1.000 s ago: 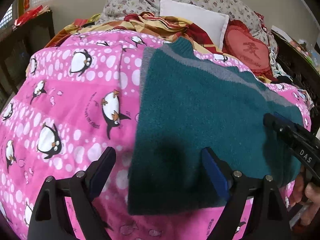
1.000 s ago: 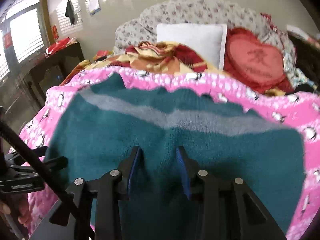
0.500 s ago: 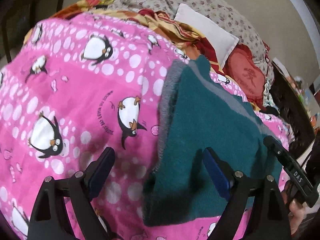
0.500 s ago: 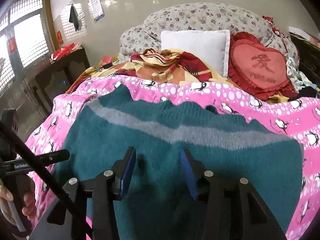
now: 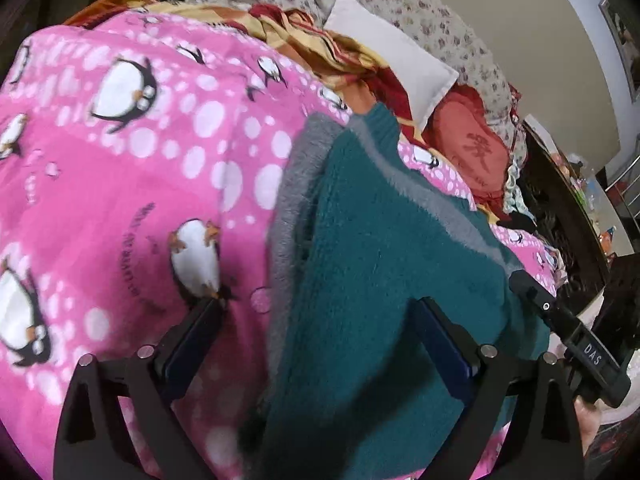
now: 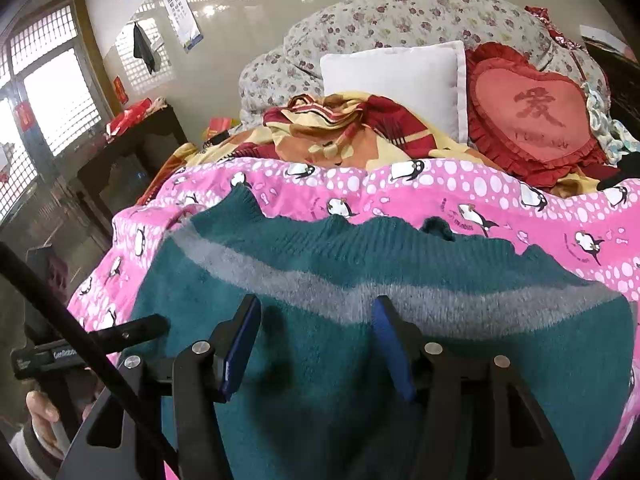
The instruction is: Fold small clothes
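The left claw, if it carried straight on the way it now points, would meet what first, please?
Most likely the left edge of the folded teal knitted sweater with a grey stripe, lying on the pink penguin-print blanket. The left claw is opening with nothing between its pads; depth is uncertain.

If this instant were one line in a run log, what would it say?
step: fold release | left hand-held gripper: opening, over teal sweater edge, not pinching | right hand-held gripper: opening, nothing pinched | sweater: flat on pink penguin blanket

Your left gripper point(image 5: 320, 344), jaws opening, straddles the teal sweater's point(image 5: 384, 280) grey-trimmed left edge on the pink penguin blanket point(image 5: 132, 168).
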{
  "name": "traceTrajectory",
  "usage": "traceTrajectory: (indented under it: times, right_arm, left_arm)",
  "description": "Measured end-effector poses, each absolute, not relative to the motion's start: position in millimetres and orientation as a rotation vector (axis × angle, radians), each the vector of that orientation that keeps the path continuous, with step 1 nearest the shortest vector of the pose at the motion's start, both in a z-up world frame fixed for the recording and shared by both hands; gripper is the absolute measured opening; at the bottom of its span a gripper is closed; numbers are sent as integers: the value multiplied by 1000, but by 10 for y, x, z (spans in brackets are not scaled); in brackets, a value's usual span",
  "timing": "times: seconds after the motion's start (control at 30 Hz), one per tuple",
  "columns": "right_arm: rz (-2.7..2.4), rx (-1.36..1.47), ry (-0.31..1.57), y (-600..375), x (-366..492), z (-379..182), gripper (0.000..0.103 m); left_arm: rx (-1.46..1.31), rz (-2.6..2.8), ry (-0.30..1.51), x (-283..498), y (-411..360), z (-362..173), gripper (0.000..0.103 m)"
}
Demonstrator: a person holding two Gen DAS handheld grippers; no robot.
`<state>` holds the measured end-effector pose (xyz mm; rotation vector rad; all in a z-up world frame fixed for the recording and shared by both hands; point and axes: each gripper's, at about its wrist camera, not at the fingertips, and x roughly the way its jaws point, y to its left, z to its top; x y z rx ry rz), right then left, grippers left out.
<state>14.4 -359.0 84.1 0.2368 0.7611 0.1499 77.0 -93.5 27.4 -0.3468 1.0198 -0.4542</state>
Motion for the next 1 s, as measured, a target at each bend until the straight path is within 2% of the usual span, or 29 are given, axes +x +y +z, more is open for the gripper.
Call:
traceTrajectory:
  times: [0.07,0.13,0.17,0.23,0.3,0.37,0.63,0.9,0.93,1.0]
  right_arm:
    - [140,204,758,-3559,155,812,59]
    - [113,146,757,-3516,153,806,51]
    - [108,137,756,-3516,141,820,46]
    - [129,178,734,-3585,81,905,44]
    - [157,225,713,-3651,47,947,40]
    - [149,215,754,-3649,110,861,29]
    - [178,351,739,-3812,128,754,28]
    - [182,536,638,-4345,-150,892,28]
    - [172,559,625,-4447,-195,905,29]
    - [142,617,602,-4660,-290,904,36]
  left_arm:
    - [-329,-472,1004,781,-981,286,96]
    - [-312,-529,1003,780,-1036,309,68]
    - [-300,-536,1009,774,-1051,323,61]
    - [-277,-542,999,760,-1081,363,49]
    - [-253,-540,992,746,-1086,419,31]
    - [-289,-592,1008,744,-1057,474,22]
    - [-200,-670,945,484,-1346,1008,21]
    - [-47,-824,866,-52,-2181,1476,21]
    - [-34,-838,870,-92,-2285,1467,21]
    - [3,-857,881,-190,-2576,1376,21]
